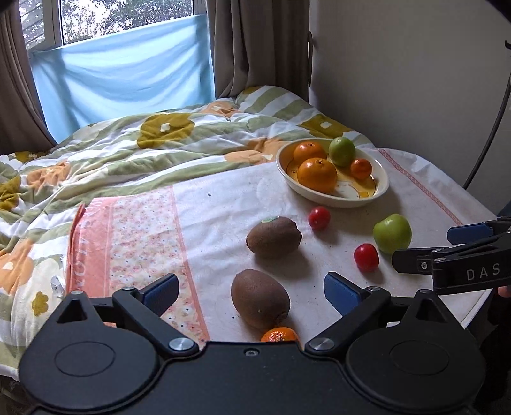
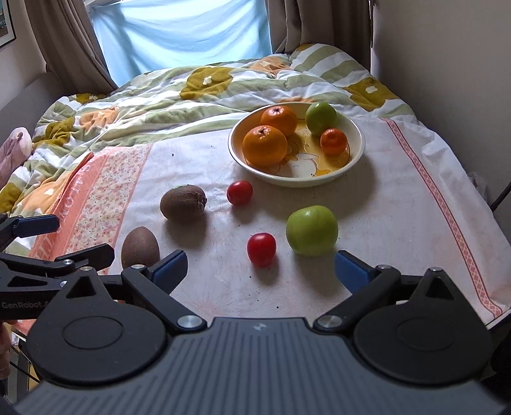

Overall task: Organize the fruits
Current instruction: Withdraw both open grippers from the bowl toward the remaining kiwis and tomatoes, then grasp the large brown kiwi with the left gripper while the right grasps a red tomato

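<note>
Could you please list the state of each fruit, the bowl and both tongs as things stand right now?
Bowl: upright, holding four fruits.
Two oranges, one green apple, one mandarin: in the bowl.
Loose green apple: on the cloth.
Two kiwis: lying on the cloth.
Two red fruits: on the cloth.
Loose mandarin: on the cloth, partly hidden.
Left tongs: open, empty.
Right tongs: open, empty.

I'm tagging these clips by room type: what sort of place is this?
Most likely a bedroom at home: a rumpled floral quilt on a bed, brown curtains beside a window, and fruit laid out on a cloth-covered surface at the bed's foot.
</note>
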Demonstrator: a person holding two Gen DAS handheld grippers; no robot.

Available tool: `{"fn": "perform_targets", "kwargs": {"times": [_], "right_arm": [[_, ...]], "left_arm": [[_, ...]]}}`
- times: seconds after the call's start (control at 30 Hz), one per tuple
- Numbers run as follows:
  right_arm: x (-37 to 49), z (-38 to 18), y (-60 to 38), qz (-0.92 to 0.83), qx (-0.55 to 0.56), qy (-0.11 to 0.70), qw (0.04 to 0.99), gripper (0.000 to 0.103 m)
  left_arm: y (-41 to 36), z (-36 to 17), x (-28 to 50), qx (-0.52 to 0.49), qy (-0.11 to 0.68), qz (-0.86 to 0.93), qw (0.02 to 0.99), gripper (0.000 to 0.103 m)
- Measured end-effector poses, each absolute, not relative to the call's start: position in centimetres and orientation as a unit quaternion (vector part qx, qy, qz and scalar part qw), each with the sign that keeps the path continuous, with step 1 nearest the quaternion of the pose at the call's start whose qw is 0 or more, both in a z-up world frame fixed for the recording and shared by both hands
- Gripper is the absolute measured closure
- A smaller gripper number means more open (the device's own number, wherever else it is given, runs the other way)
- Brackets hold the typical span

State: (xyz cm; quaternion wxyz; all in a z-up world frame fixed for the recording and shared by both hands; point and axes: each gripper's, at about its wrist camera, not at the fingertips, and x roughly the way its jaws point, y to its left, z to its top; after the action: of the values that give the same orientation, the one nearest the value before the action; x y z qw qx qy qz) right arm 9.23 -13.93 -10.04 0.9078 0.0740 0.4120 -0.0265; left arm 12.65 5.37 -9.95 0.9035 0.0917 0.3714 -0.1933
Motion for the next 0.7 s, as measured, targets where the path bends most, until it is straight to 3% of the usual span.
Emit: {"fn": "perform_targets", "kwargs": {"times": [0.3, 0.7], "right_arm": [[10.6, -14.4, -13.9, -0.025, 0.067, 0.425, 0.902, 0.000], [12.1, -16.2, -13.5, -0.017, 0.073, 0.432, 0.899, 0.000]], "left_arm": [[3.9, -14.4, 15.0, 0.092, 0.406, -0.186, 0.890, 0.013], [2.7, -16.8, 16.3, 0.098, 0.434, -0.173, 0.879, 0.035]]}}
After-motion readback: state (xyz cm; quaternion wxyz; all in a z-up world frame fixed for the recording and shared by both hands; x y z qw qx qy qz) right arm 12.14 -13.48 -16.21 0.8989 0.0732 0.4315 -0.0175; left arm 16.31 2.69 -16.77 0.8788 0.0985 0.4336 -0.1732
